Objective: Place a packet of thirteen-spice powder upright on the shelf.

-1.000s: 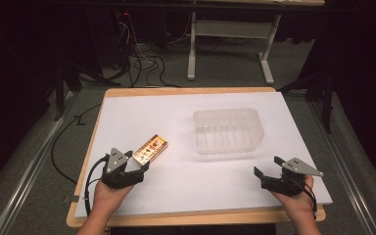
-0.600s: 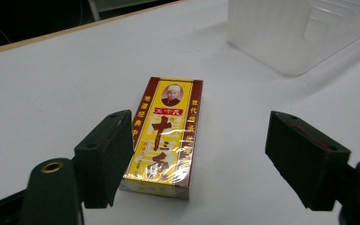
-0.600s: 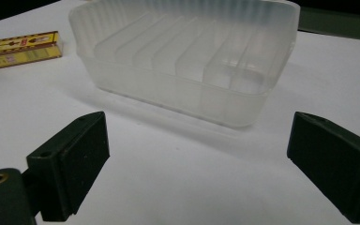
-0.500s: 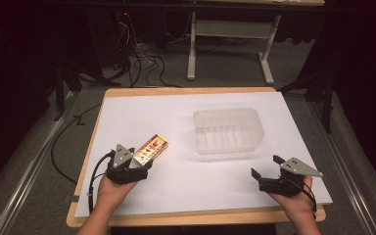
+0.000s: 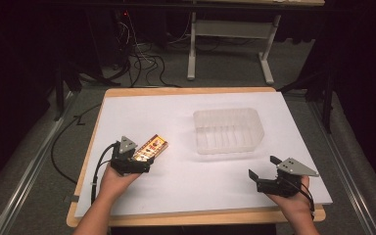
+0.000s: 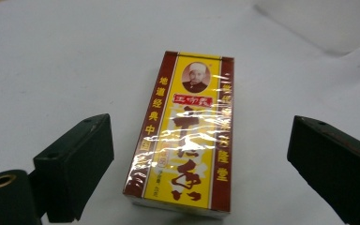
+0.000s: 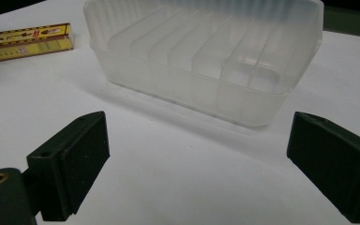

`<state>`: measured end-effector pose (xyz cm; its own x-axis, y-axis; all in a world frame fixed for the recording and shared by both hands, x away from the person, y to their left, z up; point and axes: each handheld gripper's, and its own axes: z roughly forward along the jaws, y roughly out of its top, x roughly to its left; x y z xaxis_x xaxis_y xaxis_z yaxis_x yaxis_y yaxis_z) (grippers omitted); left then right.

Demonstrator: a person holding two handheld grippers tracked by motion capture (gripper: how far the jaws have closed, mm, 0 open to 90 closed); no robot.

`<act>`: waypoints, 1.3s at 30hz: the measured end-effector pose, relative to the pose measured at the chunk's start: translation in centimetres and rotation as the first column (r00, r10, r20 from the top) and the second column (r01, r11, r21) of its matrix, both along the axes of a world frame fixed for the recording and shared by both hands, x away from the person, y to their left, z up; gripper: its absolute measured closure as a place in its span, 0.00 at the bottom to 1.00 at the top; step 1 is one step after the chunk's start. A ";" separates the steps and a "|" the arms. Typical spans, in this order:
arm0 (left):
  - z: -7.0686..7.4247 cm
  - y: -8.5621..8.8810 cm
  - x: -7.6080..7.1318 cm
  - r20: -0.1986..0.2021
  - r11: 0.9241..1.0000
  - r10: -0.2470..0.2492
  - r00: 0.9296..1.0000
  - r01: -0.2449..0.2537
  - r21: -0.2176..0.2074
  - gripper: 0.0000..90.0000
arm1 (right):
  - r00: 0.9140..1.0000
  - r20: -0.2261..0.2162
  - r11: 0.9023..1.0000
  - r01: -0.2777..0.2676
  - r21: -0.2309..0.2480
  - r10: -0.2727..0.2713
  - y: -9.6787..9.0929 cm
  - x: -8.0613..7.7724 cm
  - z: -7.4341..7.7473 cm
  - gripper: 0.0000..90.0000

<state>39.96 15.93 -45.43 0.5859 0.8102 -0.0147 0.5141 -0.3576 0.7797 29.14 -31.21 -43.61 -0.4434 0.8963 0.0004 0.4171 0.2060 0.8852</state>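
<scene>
A yellow and maroon box (image 5: 151, 146) wrapped in clear film lies flat on the white sheet (image 5: 186, 186), left of centre. My left gripper (image 5: 139, 159) sits at the box's near end; its jaws have just been opening. In the left gripper view the box (image 6: 187, 136) lies between the wide-spread jaws, and neither pad touches it, so my left gripper (image 6: 199, 168) is open. A clear ribbed plastic tray (image 5: 229, 130) stands right of centre. My right gripper (image 5: 262, 169) rests open near the front right, pointing toward the tray (image 7: 206, 56), with nothing between its jaws.
The white sheet covers a wooden table (image 5: 191, 215). Cables (image 5: 137, 63) and a desk frame (image 5: 225, 44) stand on the dark floor behind. The box (image 7: 28, 41) also shows far left in the right gripper view.
My left gripper has slid forward toward the box's near end and its jaws have spread apart around it. The right gripper has stayed in place.
</scene>
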 end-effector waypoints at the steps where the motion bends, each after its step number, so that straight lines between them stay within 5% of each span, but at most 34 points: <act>1: -0.2 0.0 0.4 -0.020 1.000 -0.003 1.000 0.003 0.010 0.08 | 1.000 -0.003 1.000 -0.001 0.000 0.001 0.0 0.0 0.0 0.07; 8: -1.3 -0.9 1.9 -0.094 0.997 -0.007 0.996 0.014 0.074 0.13 | 1.000 -0.011 1.000 0.004 0.005 -0.004 0.1 0.1 -0.1 0.08; 14: -1.8 -1.1 2.1 -0.109 0.994 0.001 0.994 0.011 0.110 0.31 | 1.000 -0.009 1.000 0.011 0.013 -0.011 -0.2 0.1 -0.2 0.10; 19: -1.7 -1.3 1.5 -0.108 0.991 0.011 0.994 0.003 0.131 0.35 | 1.000 -0.013 1.000 0.019 0.019 -0.018 -0.4 0.1 -0.2 0.12; 26: -1.4 -2.3 -1.4 -0.131 0.989 0.005 0.991 0.014 0.145 0.36 | 1.000 -0.012 1.000 0.018 0.021 -0.018 -0.4 -0.1 -0.2 0.13; 33: -1.0 -4.7 -6.0 -0.138 0.979 -0.015 0.990 0.043 0.201 0.36 | 1.000 -0.014 0.999 0.024 0.024 -0.024 -0.8 -0.3 -0.2 0.14; 39: -0.8 -5.1 -6.1 -0.172 0.978 -0.005 0.985 0.041 0.205 0.35 | 0.999 -0.018 0.999 0.032 0.027 -0.031 -1.0 -0.2 -0.3 0.14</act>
